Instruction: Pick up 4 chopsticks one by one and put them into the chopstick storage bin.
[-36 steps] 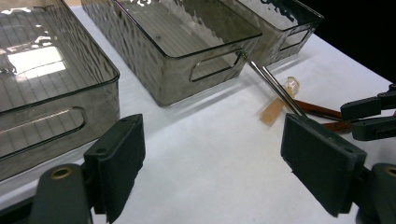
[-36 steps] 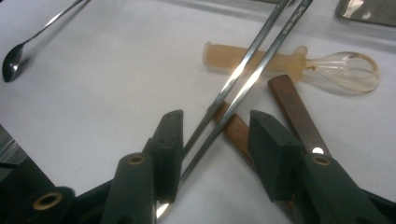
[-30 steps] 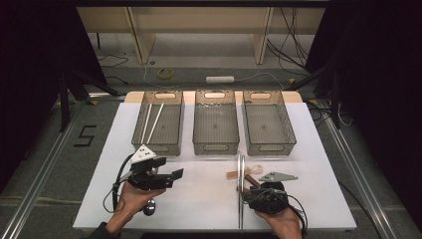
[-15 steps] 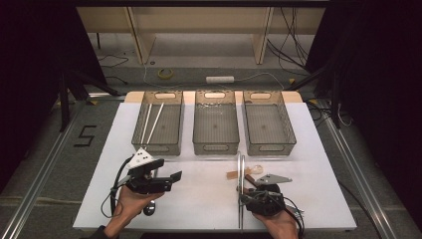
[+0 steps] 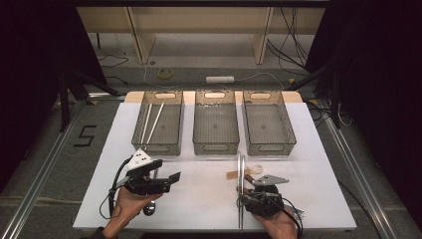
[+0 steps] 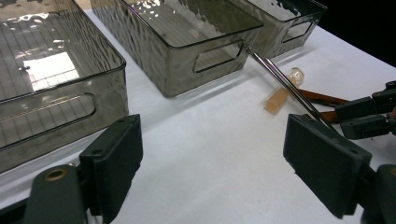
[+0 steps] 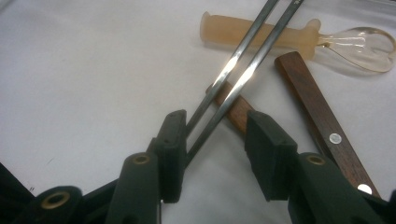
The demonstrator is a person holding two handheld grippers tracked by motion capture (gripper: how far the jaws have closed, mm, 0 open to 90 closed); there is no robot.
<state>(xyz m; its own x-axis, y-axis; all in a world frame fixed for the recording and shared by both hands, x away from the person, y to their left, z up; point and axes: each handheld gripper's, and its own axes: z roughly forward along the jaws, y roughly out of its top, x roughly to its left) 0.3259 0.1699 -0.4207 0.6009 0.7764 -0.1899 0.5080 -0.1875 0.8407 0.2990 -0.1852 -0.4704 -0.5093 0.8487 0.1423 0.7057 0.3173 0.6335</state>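
Little shifts in this last second: my right tongs [image 7: 217,120] stay half open low in the frame, the metal chopsticks [image 7: 251,70] running between the jaws toward the upper right, unclamped, so the squeeze remains.

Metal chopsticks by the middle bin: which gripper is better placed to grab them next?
Right. The right gripper already straddles the metal chopsticks, jaws half closed. The left gripper sits open, off to the side.
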